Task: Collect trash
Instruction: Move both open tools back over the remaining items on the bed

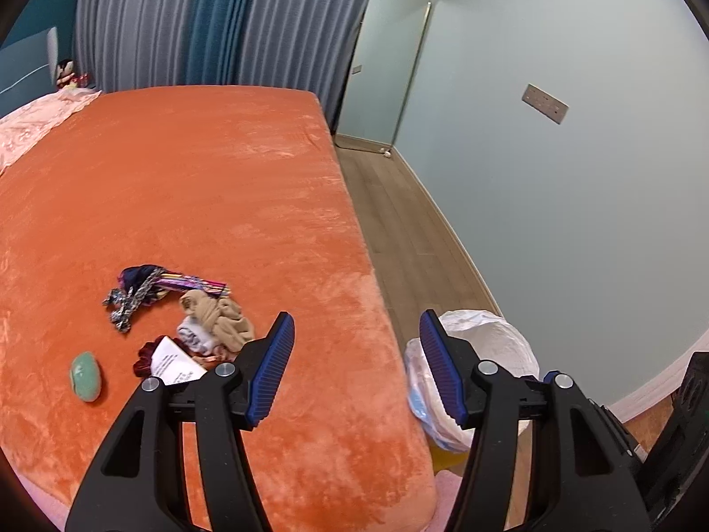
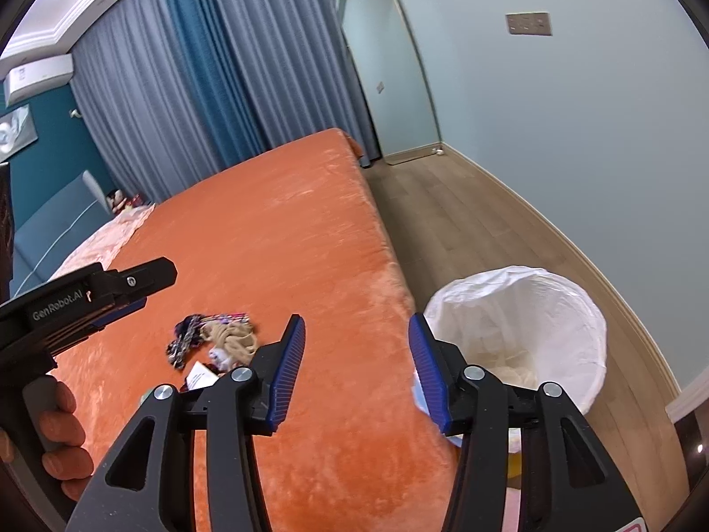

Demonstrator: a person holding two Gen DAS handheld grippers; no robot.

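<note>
Left gripper (image 1: 356, 368): blue-padded jaws spread wide with nothing between them; it hovers above the near corner of the bed.
Right gripper (image 2: 356, 370): jaws likewise spread and empty, held over the bed's edge, with the bin showing just past its right finger.
Left hand (image 2: 62, 439): wrapped around the left tool's handle at the left border of the right wrist view.
Bed (image 1: 221, 186): covered with an orange plush blanket; a pale pink cover lies at its far left end.
Trash pile (image 1: 177, 323): on the blanket, left of the left gripper's fingers; none of it touches either tool.
Pile contents: a beige crumpled cloth (image 1: 221, 317), a braided patterned cord (image 1: 128, 306), a striped colourful wrapper (image 1: 195, 284), a white printed paper slip (image 1: 175, 361) and a dark red scrap beneath it.
Green oval object (image 1: 85, 376): lies apart from the pile, to its left.
Trash bin (image 2: 518, 332): white-lined, standing on the wooden floor just beside the bed's near corner; some pale crumpled material lies inside.
Mirror (image 1: 383, 66): leans against the far wall by the curtains.
</note>
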